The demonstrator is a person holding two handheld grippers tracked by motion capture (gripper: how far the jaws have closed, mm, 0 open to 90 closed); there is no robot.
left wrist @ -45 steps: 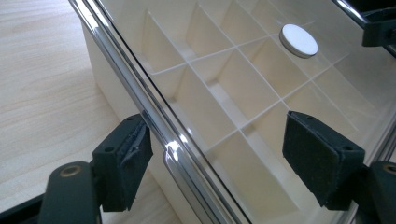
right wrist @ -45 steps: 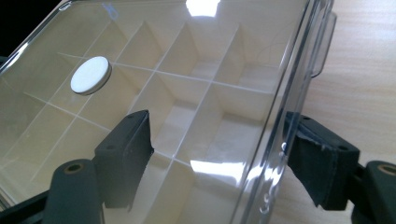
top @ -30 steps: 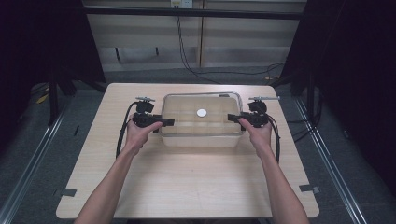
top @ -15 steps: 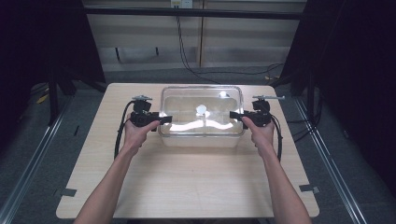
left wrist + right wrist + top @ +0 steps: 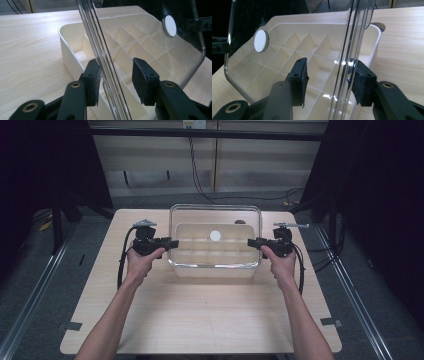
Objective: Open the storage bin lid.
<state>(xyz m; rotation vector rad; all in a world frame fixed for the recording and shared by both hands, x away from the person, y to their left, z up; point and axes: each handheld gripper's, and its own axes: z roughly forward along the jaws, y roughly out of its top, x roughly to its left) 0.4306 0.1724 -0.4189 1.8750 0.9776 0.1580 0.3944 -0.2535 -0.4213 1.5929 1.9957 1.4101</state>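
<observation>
lid: clear lid (image 5: 215,217) lifted above divided box (image 5: 215,262), tabletop's (image 5: 210,320) far middle | left gripper (image 5: 172,242): closing, lid edge between jaws, one pad (image 5: 93,82) touching | right gripper (image 5: 251,241): closing, likewise | gripper views: compartments empty

There was one cream divided tray (image 5: 212,265), one clear lid (image 5: 216,215) with one white round knob (image 5: 215,235), two grippers and one desk (image 5: 200,320).

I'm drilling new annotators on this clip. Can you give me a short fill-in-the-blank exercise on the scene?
1. The clear lid carries a round white ____ at its middle.
2. The cream tray is split into many ____.
3. The lid is lifted by ____ grippers, one at each end.
4. The tray rests on a ____ table.

Missing: disc; compartments; two; wooden
</observation>
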